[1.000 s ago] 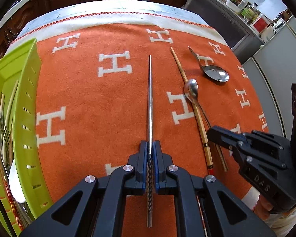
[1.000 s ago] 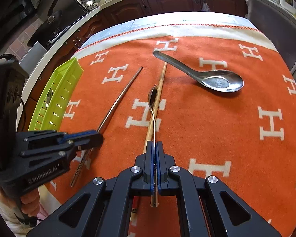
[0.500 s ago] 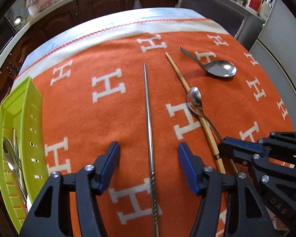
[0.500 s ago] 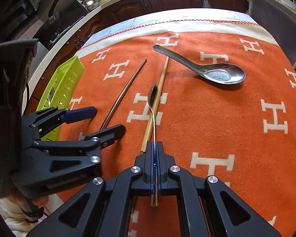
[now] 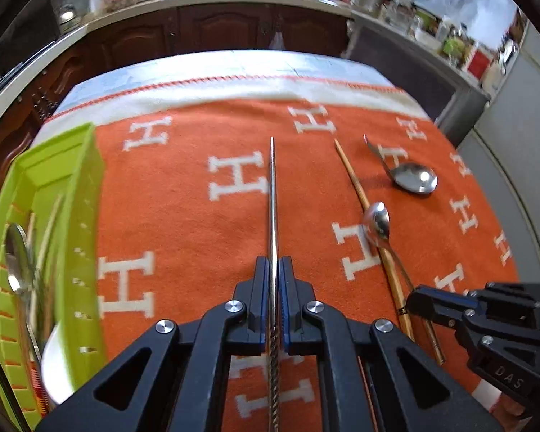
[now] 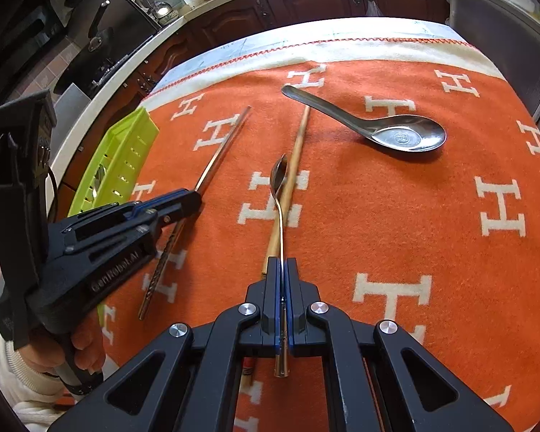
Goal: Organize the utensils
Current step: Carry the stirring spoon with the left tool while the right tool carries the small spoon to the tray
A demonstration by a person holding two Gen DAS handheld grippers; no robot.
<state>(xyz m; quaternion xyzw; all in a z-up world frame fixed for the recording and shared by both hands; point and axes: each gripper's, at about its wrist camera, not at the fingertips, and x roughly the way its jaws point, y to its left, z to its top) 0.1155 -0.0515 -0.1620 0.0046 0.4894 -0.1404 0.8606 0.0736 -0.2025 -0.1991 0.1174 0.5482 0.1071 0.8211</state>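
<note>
Loose: two chopsticks (image 5: pixel 273 194); two spoons (image 6: pixel 396 131).

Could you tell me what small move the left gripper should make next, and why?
Probably lift the metal chopstick and carry it left toward the green tray: the left gripper is shut on it, and the tray already holds utensils.

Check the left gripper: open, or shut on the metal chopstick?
Shut. The left gripper has both fingers pressed against the metal chopstick, with no gap visible.
</note>
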